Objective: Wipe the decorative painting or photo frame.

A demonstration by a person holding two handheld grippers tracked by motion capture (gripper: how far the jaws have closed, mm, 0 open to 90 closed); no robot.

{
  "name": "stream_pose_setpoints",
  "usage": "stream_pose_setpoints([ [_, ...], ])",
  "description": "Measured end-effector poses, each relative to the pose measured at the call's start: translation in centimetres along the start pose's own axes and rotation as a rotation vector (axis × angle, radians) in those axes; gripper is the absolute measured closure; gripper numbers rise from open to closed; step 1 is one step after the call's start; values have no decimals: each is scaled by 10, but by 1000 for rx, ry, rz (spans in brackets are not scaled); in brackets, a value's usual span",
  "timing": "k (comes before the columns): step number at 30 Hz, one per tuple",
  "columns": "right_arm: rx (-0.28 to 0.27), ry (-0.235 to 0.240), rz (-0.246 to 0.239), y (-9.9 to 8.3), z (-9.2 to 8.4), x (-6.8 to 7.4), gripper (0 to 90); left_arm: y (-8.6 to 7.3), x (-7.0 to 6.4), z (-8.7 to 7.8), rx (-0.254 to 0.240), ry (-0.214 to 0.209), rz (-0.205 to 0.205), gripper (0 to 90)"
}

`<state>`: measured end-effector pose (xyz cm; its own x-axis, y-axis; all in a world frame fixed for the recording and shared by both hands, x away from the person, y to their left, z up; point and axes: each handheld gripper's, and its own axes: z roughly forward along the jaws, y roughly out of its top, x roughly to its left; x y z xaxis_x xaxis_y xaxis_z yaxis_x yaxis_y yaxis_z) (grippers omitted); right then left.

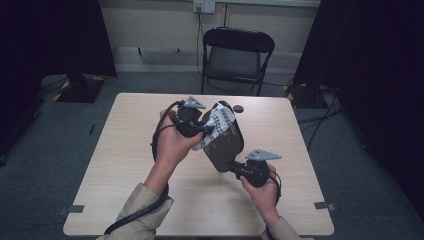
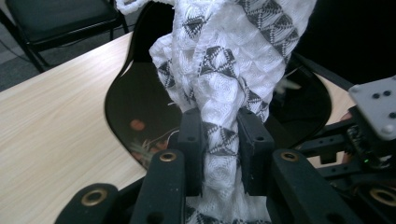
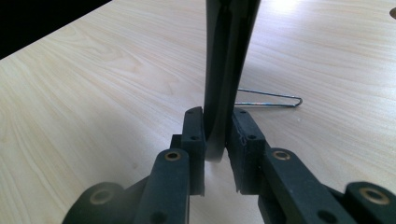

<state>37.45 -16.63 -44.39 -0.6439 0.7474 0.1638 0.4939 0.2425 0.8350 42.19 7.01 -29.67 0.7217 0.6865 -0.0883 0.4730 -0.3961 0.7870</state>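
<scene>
Left gripper (image 2: 219, 140) clamping cloth (image 2: 224, 70), hiding tilted black plate (image 2: 135, 107)

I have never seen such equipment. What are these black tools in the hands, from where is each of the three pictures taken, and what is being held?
No robot is here: a person holds a hand tool with two black jaws, a gripper, in each hand. The high view looks down on a wooden table from above. The other two pictures come from small cameras riding on each gripper, looking along its jaws.

The left gripper is shut on a white cloth with a dark triangle pattern, against a dark glossy flat object. The right gripper is shut on that object's thin edge, holding it tilted above the table. It may be a mirror or tray; I cannot tell which. A thin wire piece lies on the table, and a black chair stands behind.
</scene>
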Motion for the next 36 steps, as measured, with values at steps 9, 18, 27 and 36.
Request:
stream_pose_setpoints([
  [9,2,3,0,0,0,0,776,-5,-7,17,31,-12,10,736],
  [18,2,1,-5,0,0,1,775,-24,-4,26,73,-2,19,735],
  [27,5,3,-7,0,0,0,774,-44,-2,39,99,-3,12,735],
  [36,5,3,-7,0,0,0,774,-62,0,49,120,-4,-9,735],
])
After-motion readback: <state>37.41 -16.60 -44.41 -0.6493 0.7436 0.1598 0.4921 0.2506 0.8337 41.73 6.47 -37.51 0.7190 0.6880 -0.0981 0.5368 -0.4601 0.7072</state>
